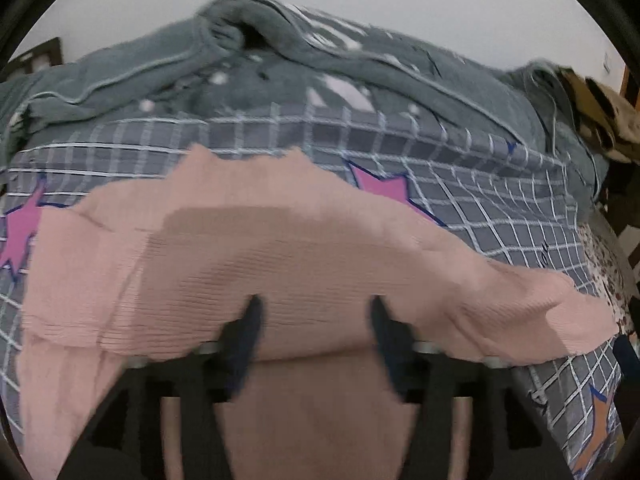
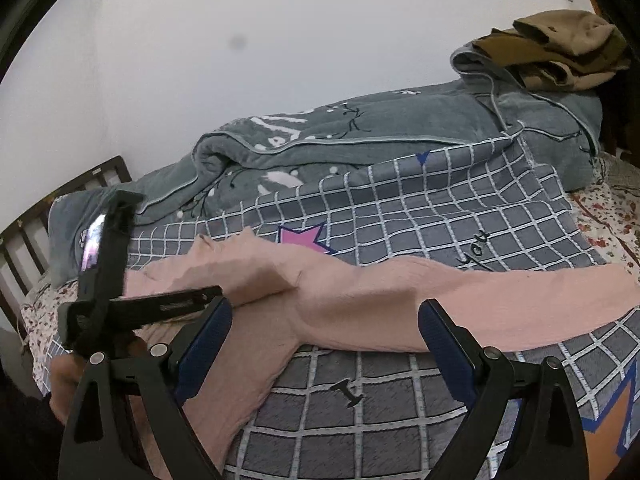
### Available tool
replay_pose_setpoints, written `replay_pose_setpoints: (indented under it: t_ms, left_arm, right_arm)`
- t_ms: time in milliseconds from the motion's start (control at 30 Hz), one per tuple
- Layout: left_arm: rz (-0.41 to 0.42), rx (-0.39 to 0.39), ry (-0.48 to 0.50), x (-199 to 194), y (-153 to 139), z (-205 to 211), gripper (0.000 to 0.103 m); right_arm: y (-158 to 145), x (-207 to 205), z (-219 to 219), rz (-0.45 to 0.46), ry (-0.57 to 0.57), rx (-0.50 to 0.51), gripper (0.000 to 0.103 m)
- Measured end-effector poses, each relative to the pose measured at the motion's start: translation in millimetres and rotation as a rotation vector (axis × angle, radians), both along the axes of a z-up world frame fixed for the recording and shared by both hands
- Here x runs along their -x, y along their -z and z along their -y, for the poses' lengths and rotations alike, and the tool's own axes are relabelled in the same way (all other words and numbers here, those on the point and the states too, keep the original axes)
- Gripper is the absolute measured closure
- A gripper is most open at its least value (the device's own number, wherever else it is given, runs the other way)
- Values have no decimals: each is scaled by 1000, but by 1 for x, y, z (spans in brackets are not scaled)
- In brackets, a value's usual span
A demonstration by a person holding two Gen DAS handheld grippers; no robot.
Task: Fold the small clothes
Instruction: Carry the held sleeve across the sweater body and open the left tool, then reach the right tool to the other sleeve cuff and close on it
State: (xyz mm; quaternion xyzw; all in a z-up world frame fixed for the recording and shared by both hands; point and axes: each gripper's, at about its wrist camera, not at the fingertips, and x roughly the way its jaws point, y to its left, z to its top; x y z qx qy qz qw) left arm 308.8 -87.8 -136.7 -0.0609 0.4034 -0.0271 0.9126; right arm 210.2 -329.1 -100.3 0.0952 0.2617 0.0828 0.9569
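**A:** status on your claws?

**B:** left claw [image 1: 316,320]: fingers spread, tips buried in the pink garment [image 1: 304,264]; cloth is draped over and between them, nothing pinched as far as I can see; that view is blurred, so take it loosely. right claw [image 2: 324,344]: fingers wide apart, holding nothing; it hangs just above the near edge of the same garment, over the checked sheet [image 2: 440,208].

**A:** where's the garment lying?

**B:** across the sheet, a long sleeve or leg stretched out to my right, the rest bunched toward the left claw; grey blanket [image 2: 360,136] behind it, brown clothes [image 2: 560,48] piled at the far corner, well apart.

**A:** step?

**B:** my read: early; still spreading it out, no clean fold yet. next move calls for closing on an edge and carrying the long part over the body; thin cloth, so I'd grab one layer only.
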Motion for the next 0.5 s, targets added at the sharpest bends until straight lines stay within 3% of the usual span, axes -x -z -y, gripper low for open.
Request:
replay_pose_setpoints:
  t_ms: [67, 233, 500]
  left_arm:
    - [46, -9, -28, 11, -7, -20, 31]
    - [74, -61, -125, 28, -13, -74, 30]
    - [19, -54, -334, 34, 7, -181, 30]
  right_arm:
    - [1, 0, -5, -1, -8, 9, 9]
    - [6, -2, -22, -23, -35, 14, 9]
    - [19, -7, -60, -51, -79, 121, 9]
